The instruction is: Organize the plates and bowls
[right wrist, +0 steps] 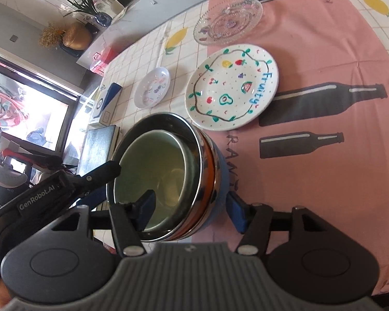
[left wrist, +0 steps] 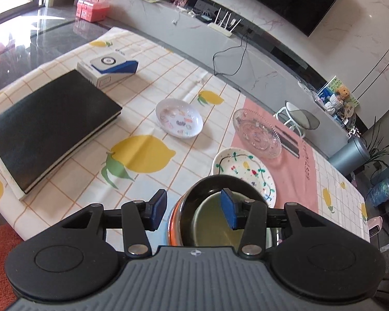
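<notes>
Beside the fruit-painted plate (right wrist: 232, 88), nested bowls (right wrist: 166, 178) sat on the tabletop (left wrist: 147, 119).
Both left tongs (left wrist: 194, 211) and right tongs (right wrist: 192, 208) stood spread, each straddling the bowls' rim without pinching it.

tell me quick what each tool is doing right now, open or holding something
left tool: open, straddling the bowl stack rim, no grip.
right tool: open, straddling the stack's near wall, no grip.

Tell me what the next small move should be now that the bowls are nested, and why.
Probably lift the right gripper clear of the nested bowls and reach for the fruit-painted plate just beyond. The green bowl already sits inside the steel one, both grippers straddle the rims with pads apart, and three plates lie separately, unstacked.
</notes>
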The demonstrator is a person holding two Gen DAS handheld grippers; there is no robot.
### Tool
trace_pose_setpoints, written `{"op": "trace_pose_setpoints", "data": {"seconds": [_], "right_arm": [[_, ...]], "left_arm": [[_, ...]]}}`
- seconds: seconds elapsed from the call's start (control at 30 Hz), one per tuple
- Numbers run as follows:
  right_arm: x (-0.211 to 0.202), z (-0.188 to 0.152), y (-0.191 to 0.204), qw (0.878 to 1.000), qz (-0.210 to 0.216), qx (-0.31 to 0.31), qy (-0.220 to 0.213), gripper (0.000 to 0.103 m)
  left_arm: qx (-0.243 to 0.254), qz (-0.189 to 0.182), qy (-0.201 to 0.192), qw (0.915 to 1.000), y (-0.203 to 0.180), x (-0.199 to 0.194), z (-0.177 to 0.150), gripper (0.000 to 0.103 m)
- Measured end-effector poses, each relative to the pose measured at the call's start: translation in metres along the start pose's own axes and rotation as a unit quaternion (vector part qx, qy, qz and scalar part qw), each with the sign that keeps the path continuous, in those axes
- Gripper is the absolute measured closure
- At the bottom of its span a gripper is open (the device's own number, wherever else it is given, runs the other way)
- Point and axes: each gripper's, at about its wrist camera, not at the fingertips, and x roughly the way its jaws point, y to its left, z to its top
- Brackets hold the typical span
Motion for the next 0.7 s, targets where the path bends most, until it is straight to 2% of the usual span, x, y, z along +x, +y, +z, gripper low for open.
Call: {"op": "trace_pose_setpoints", "data": {"seconds": [0.03,0.13,0.23,0.3,0.4,0.57,0.7], "right_arm": [[-0.008,0.000,-0.002,1.000,0.005,0.000,-0.014,0.037],[-0.033,0.000,-0.012,0.998,0.013,0.001,-0.064,0.036],[-0.052,0.003,-0.022,0.994,0.010,-0.010,-0.108,0.036],[-0.058,0.005,-0.030,0.992,0.002,-0.013,-0.123,0.036],[-0.064,0.010,-0.040,0.991,0.000,-0.021,-0.130,0.036],[-0.065,0.022,-0.050,0.992,0.001,-0.025,-0.127,0.037],[-0.052,0.038,-0.062,0.995,-0.003,-0.009,-0.102,0.038]], "left_arm": [[0.004,-0.007,-0.010,0.9999,-0.006,-0.005,0.001,0.050],[0.021,-0.036,-0.025,0.9988,-0.027,-0.014,0.004,0.050],[0.050,-0.067,-0.019,0.9963,-0.052,-0.013,0.006,0.050],[0.064,-0.082,-0.004,0.9946,-0.066,-0.006,0.007,0.050],[0.063,-0.096,0.024,0.9931,-0.080,0.009,0.010,0.050],[0.064,-0.074,0.041,0.9943,-0.093,0.030,0.014,0.050],[0.078,-0.055,0.082,0.9920,-0.098,0.050,0.024,0.050]]}}
